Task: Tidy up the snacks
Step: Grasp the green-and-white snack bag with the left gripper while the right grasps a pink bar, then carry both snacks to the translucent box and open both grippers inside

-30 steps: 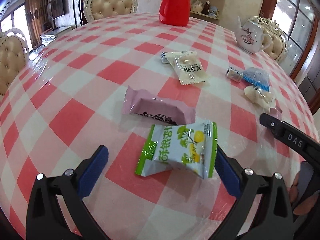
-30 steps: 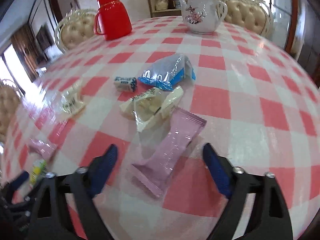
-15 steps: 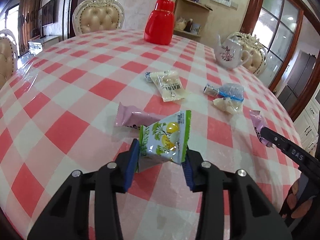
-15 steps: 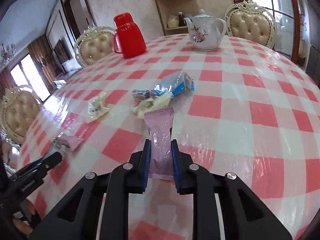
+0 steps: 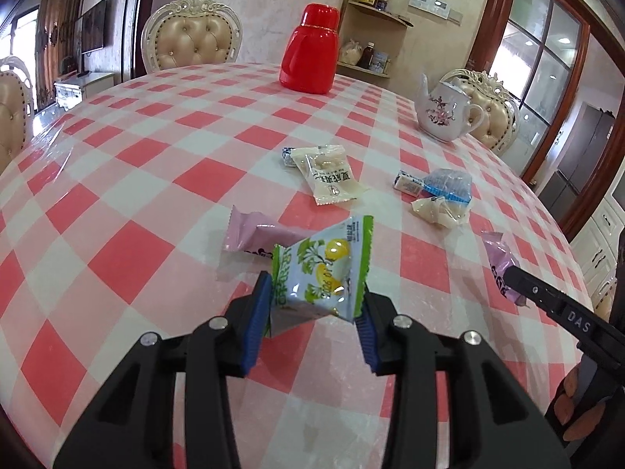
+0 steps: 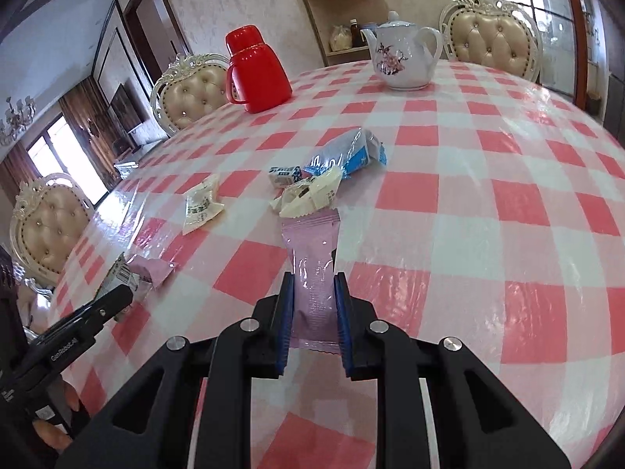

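My left gripper (image 5: 314, 293) is shut on a green-and-white snack packet (image 5: 322, 273), lifted off the checked tablecloth (image 5: 129, 179). Behind it a pink wrapper (image 5: 250, 234) lies flat. My right gripper (image 6: 313, 285) is shut on a long pink wrapper (image 6: 312, 265), also raised above the cloth; it shows at the right edge of the left wrist view, pink wrapper (image 5: 498, 264) included. On the table rest a cream packet (image 5: 332, 178), a small blue-white candy (image 5: 406, 183), a blue packet (image 5: 449, 183) and a pale packet (image 5: 437, 209).
A red flask (image 5: 310, 54) and a flowered white teapot (image 5: 443, 111) stand at the far side of the round table. Padded chairs (image 5: 191, 45) ring it. A shelf with jars (image 5: 371, 54) is behind. A hand (image 5: 574, 398) holds the right gripper.
Both grippers closed from open onto their packets, the left on the green one, the right on the pink one, and lifted them off the table while tilting up.
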A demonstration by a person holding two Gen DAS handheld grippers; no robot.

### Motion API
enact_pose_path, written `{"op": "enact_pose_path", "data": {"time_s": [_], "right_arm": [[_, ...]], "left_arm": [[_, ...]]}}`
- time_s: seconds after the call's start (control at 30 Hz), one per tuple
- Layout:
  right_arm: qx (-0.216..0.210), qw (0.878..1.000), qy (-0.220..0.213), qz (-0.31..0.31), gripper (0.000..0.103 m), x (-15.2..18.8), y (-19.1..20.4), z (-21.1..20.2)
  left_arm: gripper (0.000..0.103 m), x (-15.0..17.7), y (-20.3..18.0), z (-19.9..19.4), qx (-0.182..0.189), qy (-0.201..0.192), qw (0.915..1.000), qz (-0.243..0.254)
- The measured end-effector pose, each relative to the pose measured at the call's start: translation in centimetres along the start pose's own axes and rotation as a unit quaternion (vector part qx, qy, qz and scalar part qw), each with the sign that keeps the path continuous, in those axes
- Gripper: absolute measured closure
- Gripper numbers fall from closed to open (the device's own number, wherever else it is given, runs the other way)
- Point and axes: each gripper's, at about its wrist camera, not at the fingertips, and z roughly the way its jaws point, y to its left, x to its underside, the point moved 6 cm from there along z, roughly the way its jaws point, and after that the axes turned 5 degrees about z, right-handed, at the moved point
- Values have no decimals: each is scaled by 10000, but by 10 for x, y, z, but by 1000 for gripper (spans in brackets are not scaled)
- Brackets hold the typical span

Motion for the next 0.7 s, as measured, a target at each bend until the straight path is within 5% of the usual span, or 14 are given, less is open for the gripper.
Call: {"op": "enact_pose_path", "data": {"time_s": [0.7], "right_arm": [[-784, 9965, 38, 269, 82, 64, 29, -48]], "left_arm": [[62, 41, -24, -67, 303, -509, 9982, -92]]}}
